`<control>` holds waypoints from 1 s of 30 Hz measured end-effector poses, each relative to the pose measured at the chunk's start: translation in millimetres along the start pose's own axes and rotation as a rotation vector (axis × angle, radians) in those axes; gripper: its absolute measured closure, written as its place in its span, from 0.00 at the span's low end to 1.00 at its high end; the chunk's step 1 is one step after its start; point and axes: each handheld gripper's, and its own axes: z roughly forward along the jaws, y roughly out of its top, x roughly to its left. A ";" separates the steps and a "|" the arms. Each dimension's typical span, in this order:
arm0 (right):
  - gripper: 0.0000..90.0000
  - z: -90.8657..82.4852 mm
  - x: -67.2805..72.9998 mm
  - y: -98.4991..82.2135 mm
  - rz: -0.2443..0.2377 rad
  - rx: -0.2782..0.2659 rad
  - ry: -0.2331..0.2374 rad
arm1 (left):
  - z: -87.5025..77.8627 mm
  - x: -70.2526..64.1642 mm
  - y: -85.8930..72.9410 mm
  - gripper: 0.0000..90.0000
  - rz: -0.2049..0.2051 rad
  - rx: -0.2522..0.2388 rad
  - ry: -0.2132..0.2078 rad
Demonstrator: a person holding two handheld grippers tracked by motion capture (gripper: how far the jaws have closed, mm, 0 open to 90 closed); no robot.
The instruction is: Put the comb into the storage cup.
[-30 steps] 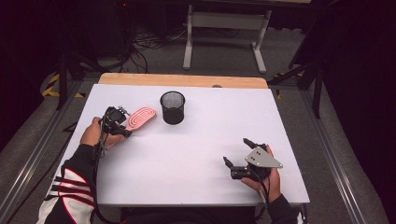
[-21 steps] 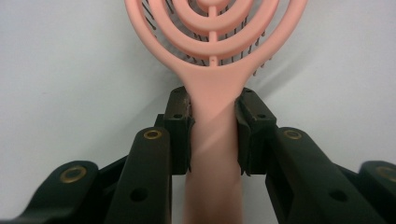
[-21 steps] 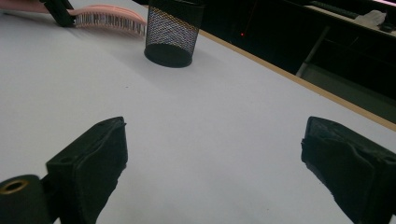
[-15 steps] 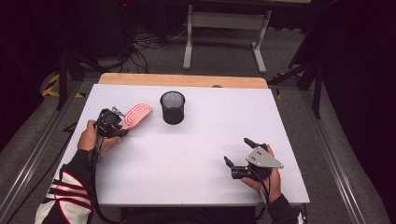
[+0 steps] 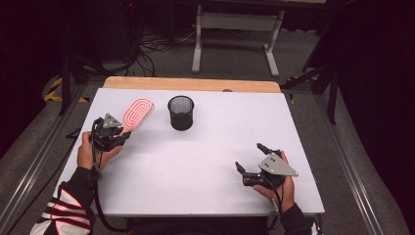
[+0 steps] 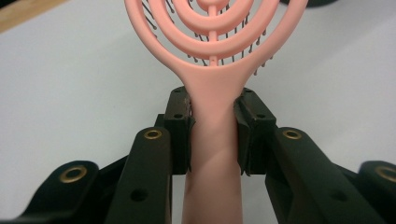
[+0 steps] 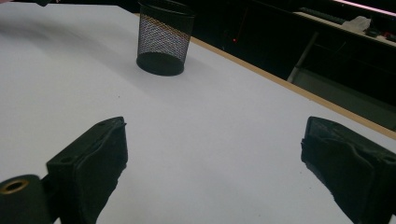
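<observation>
A pink hairbrush (image 5: pixel 137 112) with looped ribs and dark bristles is held over the left part of the white table (image 5: pixel 210 152). My left gripper (image 5: pixel 120 135) is shut on its handle; in the left gripper view both pads press the pink hairbrush handle (image 6: pixel 214 140), and the left gripper (image 6: pixel 214 135) points toward the brush head. A black mesh pen cup (image 5: pixel 181 112) stands upright to the right of the brush. My right gripper (image 5: pixel 248 157) rests near the table's front right, open and holding nothing. The right gripper (image 7: pixel 212 161) faces the mesh cup (image 7: pixel 164 38) from some way off.
A wooden strip (image 5: pixel 191 84) runs along the table's far edge. Beyond it are a white stand's legs (image 5: pixel 235 29) and cables on the floor. Bare white tabletop lies between the two grippers.
My left gripper has lifted the hairbrush and carried it toward the table's left edge and slightly nearer the person. The brush head now tilts up. The right gripper has stayed put.
</observation>
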 end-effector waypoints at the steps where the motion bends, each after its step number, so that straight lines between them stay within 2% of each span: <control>1: 0.09 0.4 0.3 0.5 0.005 -0.002 -0.002 | -1.5 -1.6 -1.0 0.78 -0.001 -0.017 0.012; 3: 0.09 0.9 0.4 1.4 0.006 -0.007 -0.005 | -4.8 -5.1 -3.2 0.78 -0.012 -0.042 0.012; 4: 0.09 1.1 0.7 2.2 0.008 -0.009 -0.007 | -6.6 -7.4 -4.4 0.78 -0.010 -0.060 0.029; 8: 0.08 2.7 0.8 7.0 0.024 -0.028 -0.002 | -12.2 -16.5 -8.2 0.78 -0.019 -0.110 0.031; 12: 0.06 6.3 0.0 14.2 0.041 -0.049 0.003 | -14.3 -23.5 -10.2 0.78 -0.020 -0.144 0.013; 15: 0.06 8.6 0.2 22.0 0.040 -0.068 -0.011 | -15.1 -35.7 -9.7 0.78 0.011 -0.173 0.002; 18: 0.06 9.3 1.0 28.4 0.044 -0.089 -0.006 | -15.9 -45.4 -8.4 0.78 0.040 -0.191 0.022; 24: 0.07 12.0 2.3 35.1 0.068 -0.098 -0.018 | -16.2 -58.3 -7.3 0.78 0.051 -0.236 0.015; 28: 0.06 16.6 3.3 40.2 0.093 -0.099 0.007 | -15.4 -67.0 -5.5 0.78 0.050 -0.263 -0.014; 30: 0.05 19.0 4.3 43.0 0.107 -0.091 0.018 | -15.6 -72.5 -4.8 0.78 0.068 -0.277 -0.020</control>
